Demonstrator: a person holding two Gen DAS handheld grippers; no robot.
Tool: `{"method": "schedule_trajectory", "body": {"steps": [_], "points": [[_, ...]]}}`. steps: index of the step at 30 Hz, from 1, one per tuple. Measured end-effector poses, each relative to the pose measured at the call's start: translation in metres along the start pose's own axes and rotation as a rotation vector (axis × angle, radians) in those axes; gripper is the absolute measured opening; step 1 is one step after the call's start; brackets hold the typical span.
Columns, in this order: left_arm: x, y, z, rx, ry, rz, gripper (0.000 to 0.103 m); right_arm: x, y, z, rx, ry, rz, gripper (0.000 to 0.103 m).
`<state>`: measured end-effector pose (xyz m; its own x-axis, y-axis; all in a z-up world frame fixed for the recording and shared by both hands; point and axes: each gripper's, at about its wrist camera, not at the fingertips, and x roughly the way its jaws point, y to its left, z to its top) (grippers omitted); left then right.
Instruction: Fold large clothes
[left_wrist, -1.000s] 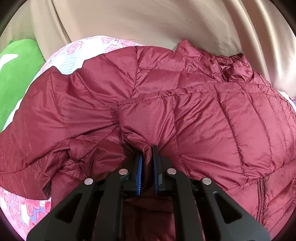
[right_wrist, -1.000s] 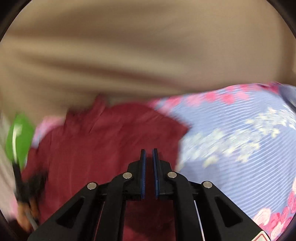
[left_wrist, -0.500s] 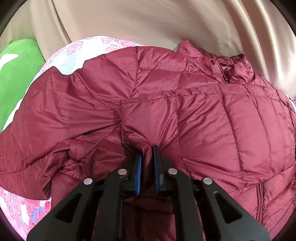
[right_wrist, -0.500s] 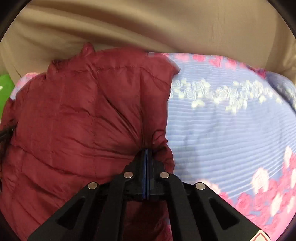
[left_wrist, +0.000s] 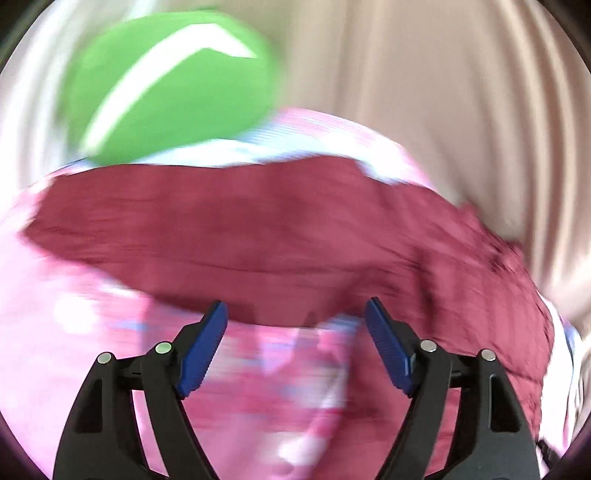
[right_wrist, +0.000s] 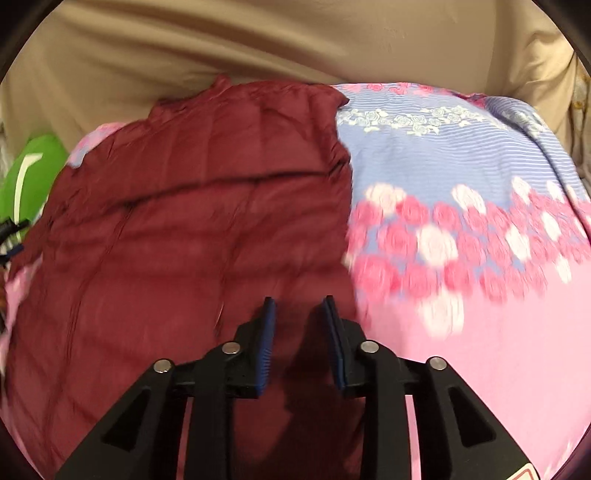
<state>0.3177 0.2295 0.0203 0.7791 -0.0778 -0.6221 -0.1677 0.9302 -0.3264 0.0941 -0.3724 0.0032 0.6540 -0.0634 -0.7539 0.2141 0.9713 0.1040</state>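
Note:
A dark red quilted puffer jacket lies spread on a floral bedsheet. In the blurred left wrist view the jacket is a wide band across the middle. My left gripper is open wide and empty, just in front of the jacket's near edge, over pink sheet. My right gripper is open and empty above the jacket's right edge, where it meets the sheet.
A green cushion with a white stripe sits at the bed's far left; it also shows in the right wrist view. Beige curtain fabric hangs behind the bed. The sheet is blue-striped at the far side and pink near me.
Both grippers let go of the jacket and opened. The left gripper pulled back and swung left fast, blurring its view. The right gripper pulled back a little.

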Motion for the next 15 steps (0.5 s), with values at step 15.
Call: {"method": "schedule_trajectory", "body": {"steps": [15], "points": [[0.015,0.207,0.041,-0.545,-0.006,0.050,0.057,-0.015,0.015,-0.035,-0.003,0.002,-0.041,0.048]]}}
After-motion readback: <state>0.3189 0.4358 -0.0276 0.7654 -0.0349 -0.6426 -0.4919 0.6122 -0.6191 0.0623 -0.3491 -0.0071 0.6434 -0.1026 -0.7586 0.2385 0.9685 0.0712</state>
